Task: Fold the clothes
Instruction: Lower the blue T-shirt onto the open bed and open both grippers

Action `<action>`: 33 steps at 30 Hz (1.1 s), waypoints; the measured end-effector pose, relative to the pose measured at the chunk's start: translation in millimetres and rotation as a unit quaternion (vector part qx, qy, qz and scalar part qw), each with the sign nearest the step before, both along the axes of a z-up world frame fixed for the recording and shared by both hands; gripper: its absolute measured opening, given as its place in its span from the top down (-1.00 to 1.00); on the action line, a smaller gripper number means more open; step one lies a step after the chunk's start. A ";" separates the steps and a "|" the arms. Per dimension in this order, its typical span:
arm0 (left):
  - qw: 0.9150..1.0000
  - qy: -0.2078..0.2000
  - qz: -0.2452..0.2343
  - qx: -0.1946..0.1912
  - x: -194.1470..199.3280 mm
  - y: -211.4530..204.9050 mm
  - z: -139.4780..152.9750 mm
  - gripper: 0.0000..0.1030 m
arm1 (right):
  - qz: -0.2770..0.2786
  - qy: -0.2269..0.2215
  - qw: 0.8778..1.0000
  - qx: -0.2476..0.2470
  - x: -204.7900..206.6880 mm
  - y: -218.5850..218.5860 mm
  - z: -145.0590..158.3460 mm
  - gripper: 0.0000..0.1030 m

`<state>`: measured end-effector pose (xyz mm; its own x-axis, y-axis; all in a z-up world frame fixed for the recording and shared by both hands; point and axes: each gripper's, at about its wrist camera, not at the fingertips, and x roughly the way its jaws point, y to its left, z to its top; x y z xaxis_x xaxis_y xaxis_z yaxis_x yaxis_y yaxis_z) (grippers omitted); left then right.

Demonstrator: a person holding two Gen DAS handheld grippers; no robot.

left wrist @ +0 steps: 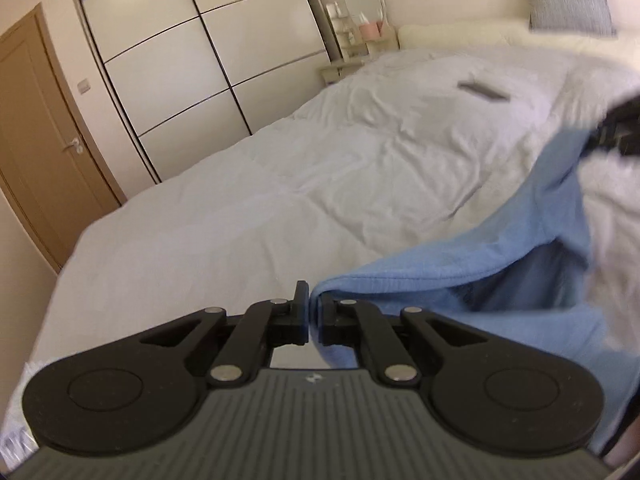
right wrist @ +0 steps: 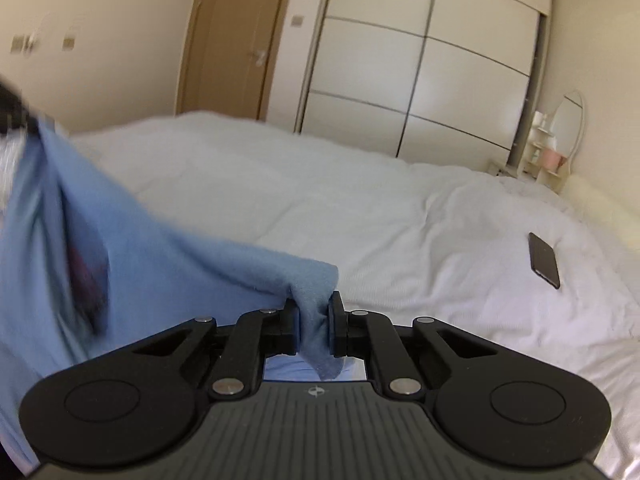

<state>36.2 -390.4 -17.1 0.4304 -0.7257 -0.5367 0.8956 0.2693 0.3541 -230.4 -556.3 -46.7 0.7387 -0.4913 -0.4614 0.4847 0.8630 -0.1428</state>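
I have the soft light-blue knit garment (left wrist: 500,248) pinched at one edge in my left gripper (left wrist: 315,312) and another in my right gripper (right wrist: 314,316), hanging stretched between them above the white quilted bed (left wrist: 280,184). No fold shows; laying it flat toward twelve o'clock and folding it all look outstanding.

The garment (left wrist: 460,280) hung above the bed (left wrist: 280,184), stretched between the two tongs: one corner sat in the left tongs (left wrist: 311,312), the opposite corner in the right tongs (right wrist: 314,320), and the cloth sagged between them over the bed's near part. A phone (right wrist: 544,260) lay flat on the bed, well apart from the garment, toward the head end. Beyond the bed's far side stood the wardrobe (left wrist: 192,60), with a door (left wrist: 44,128) beside it. By the head of the bed stood a small shelf unit (right wrist: 548,152) with a mirror (right wrist: 570,124) behind it.
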 end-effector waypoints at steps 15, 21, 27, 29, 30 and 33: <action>0.996 0.034 -0.088 0.010 -50.5 -2.9 -34.1 -0.39 | 0.111 -0.043 0.989 0.090 121.4 1.9 25.9 0.79; 0.987 -0.012 -0.153 0.046 -89.6 -46.7 -73.2 -0.39 | 0.109 -0.050 0.983 0.139 140.0 -18.2 33.2 0.16; 0.988 -0.017 -0.140 0.058 -86.4 -80.7 -89.1 0.40 | 0.049 -0.083 0.982 0.160 72.6 -37.6 18.4 -0.16; 0.989 -0.017 -0.133 0.060 -83.3 -90.6 -92.4 0.84 | 0.018 -0.089 0.979 0.182 47.8 -45.3 2.5 -0.20; 0.990 -0.017 -0.129 0.060 -81.8 -95.6 -94.1 0.95 | 0.003 -0.091 0.977 0.196 36.5 -48.1 -6.9 -0.22; 0.995 -0.011 -0.093 0.030 -61.0 -94.1 -81.9 1.00 | -0.022 -0.083 0.965 0.246 12.8 -46.2 -41.4 -0.22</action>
